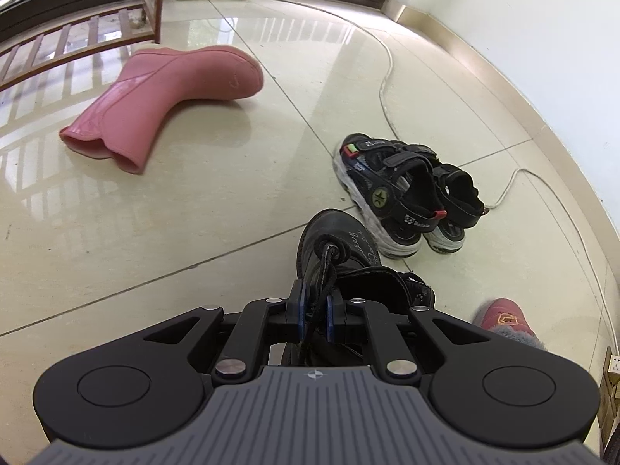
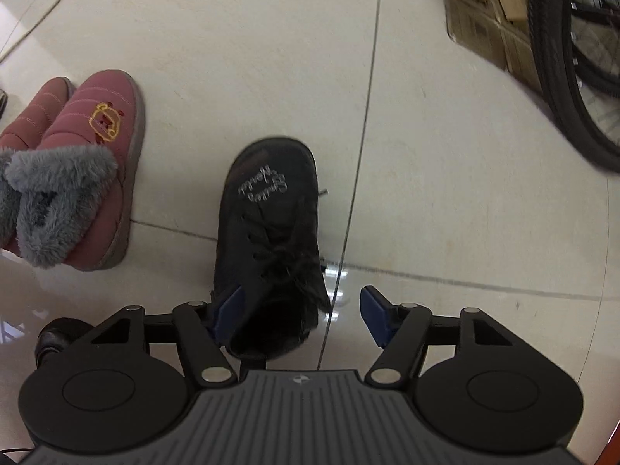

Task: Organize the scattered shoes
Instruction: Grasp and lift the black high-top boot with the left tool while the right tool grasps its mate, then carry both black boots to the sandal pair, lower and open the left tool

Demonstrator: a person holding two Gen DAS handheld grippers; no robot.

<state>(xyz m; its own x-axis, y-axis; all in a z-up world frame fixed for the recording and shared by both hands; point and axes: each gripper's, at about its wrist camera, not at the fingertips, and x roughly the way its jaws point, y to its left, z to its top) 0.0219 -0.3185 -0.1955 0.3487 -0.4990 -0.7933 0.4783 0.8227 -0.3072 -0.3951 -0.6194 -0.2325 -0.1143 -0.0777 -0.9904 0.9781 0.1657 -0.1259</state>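
1. The left gripper (image 1: 314,312) is closed tight on the laces (image 1: 323,271) of a black lace-up boot (image 1: 341,248). The boot hangs under it with its toe pointing away from the camera, above the tiled floor (image 1: 193,213).
2. Just beyond this boot, a pair of black sandals (image 1: 407,190) stands side by side on the floor, close to a white cable (image 1: 387,77) that runs along the wall.
3. A pink rubber boot (image 1: 166,97) lies on its side on the floor, well apart from the sandals, near a wooden shoe rack (image 1: 77,42) at the upper left of the left wrist view.
4. The right gripper (image 2: 300,310) points down at the floor with its jaws apart. No earlier picture is needed to see that its pads do not press on anything.
5. A second black lace-up boot (image 2: 267,232) stands on the floor under the right gripper. Its left finger (image 2: 228,306) is at the boot's opening, and whether it touches the boot I cannot tell; the right finger (image 2: 374,316) is clear of the boot.
6. A pair of maroon slippers (image 2: 93,162) with grey fur lining stands near this boot.
7. A bicycle wheel (image 2: 562,77) and cardboard boxes (image 2: 480,11) are at the upper right of the right wrist view.
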